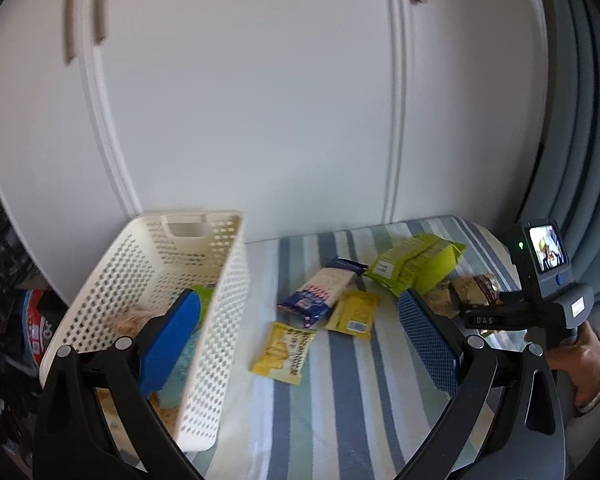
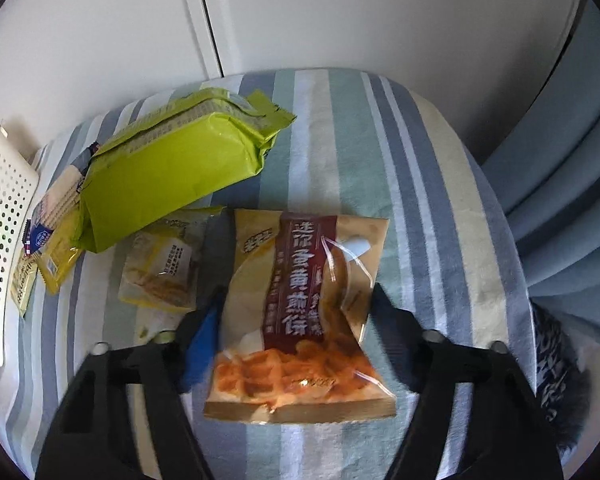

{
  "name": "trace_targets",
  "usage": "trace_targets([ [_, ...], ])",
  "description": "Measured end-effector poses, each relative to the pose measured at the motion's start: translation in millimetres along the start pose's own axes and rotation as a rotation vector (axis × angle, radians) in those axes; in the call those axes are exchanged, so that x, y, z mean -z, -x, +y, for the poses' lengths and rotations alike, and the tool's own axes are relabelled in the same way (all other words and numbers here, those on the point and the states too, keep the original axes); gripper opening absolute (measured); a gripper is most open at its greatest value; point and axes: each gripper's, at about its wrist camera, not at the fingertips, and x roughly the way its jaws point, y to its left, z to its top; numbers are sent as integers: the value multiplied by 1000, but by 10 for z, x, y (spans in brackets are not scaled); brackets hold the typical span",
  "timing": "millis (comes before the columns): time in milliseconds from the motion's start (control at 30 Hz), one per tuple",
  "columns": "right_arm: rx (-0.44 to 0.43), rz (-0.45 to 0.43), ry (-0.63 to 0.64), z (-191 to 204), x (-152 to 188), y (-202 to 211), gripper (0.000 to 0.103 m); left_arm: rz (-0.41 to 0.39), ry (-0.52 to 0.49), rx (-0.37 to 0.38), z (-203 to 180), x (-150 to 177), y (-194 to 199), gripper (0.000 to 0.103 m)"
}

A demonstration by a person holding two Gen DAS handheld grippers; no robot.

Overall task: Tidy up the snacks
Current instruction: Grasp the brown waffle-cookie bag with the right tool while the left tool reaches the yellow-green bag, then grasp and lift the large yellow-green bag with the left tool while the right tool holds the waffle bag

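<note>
Slippage is your risk: your right gripper (image 2: 296, 304) pinches the waffle packet (image 2: 304, 312) above the striped cloth (image 2: 420, 184) by slick film only. Left gripper (image 1: 300, 320) wide open straddles the basket (image 1: 220, 288) wall.

White wardrobe doors (image 1: 260, 100) behind a striped bedcover (image 2: 340, 140), blue curtain (image 2: 572, 160) alongside.

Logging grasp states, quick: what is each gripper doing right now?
Left gripper: open, holding nothing; one finger is inside the white basket.
Right gripper: closed on the brown waffle snack packet.
</note>
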Motion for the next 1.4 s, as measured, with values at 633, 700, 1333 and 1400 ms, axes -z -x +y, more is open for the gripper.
trace_targets([
  [633,-123,-91,-161,-484,167,325,59,196,-248,287,-885,-300,-1098,100],
  [700,-132,-91,-178,-507,152,290,59,221,-286,331,-982,-312,-1244,100],
  [1333,-158,-88,-255,-639,108,231,59,410,-404,388,-1486,-309,-2417,100],
  [1400,-159,-91,-254,-639,105,235,59,418,-393,392,-1500,-303,-2456,98],
])
